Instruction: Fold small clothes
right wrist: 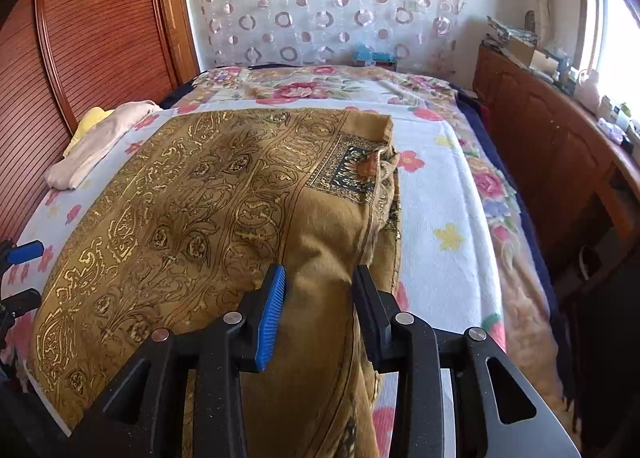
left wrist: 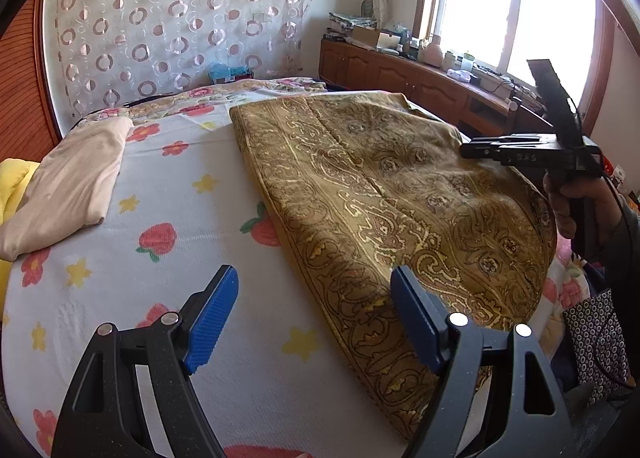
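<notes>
- Gold patterned garment (right wrist: 208, 194): a soft, limp woven cloth, judged light and likely to drape and sag wherever unsupported; a fold edge or corner offers the surest hold.
- Appearance: ochre ground with darker scrollwork and glinting gold lines; a dark square panel sits near its far right corner.
- Position: it lies spread over the middle of the bed (right wrist: 448, 194), reaching the near edge, on a flower-and-star printed sheet.
- Right gripper (right wrist: 320, 314): fingers partly closed around a raised bunch of the cloth at the bed's near edge; firm clamping cannot be confirmed.
- Left gripper (left wrist: 314, 322): fingers wide apart and empty, straddling the garment's left edge above the sheet.
- Folded beige garment (left wrist: 68, 186): rests near the bed's far left corner.
</notes>
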Demonstrator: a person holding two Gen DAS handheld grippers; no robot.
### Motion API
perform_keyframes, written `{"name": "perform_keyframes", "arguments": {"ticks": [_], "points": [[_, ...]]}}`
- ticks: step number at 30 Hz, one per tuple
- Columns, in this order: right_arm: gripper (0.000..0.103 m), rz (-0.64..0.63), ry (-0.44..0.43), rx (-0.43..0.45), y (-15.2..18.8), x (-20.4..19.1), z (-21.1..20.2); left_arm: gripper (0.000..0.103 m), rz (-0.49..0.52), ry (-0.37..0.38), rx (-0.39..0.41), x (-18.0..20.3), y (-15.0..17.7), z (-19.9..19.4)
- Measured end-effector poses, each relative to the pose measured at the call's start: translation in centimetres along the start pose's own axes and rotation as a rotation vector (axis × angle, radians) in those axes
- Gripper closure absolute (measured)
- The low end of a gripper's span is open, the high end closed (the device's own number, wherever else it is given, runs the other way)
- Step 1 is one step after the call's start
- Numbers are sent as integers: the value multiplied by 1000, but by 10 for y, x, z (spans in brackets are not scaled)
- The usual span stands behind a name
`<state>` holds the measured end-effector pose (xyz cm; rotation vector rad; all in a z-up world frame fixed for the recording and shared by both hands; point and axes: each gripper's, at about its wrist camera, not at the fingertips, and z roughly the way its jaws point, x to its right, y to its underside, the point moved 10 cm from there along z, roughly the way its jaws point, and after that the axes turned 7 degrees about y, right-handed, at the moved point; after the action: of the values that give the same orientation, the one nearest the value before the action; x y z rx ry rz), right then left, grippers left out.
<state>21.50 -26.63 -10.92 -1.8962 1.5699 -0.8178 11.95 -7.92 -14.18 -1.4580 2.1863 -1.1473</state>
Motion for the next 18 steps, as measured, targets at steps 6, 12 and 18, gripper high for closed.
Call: {"name": "perform_keyframes", "arguments": {"ticks": [6, 12, 18], "points": [[50, -20, 33, 28, 24, -7, -30, 24, -1, 42, -60, 11, 21, 5], [43, 18, 53, 10, 55, 3, -50, 24, -10, 97, -72, 21, 33, -4], [42, 35, 45, 0, 68, 2, -60, 41, -12, 162, -74, 34, 43, -13]]}}
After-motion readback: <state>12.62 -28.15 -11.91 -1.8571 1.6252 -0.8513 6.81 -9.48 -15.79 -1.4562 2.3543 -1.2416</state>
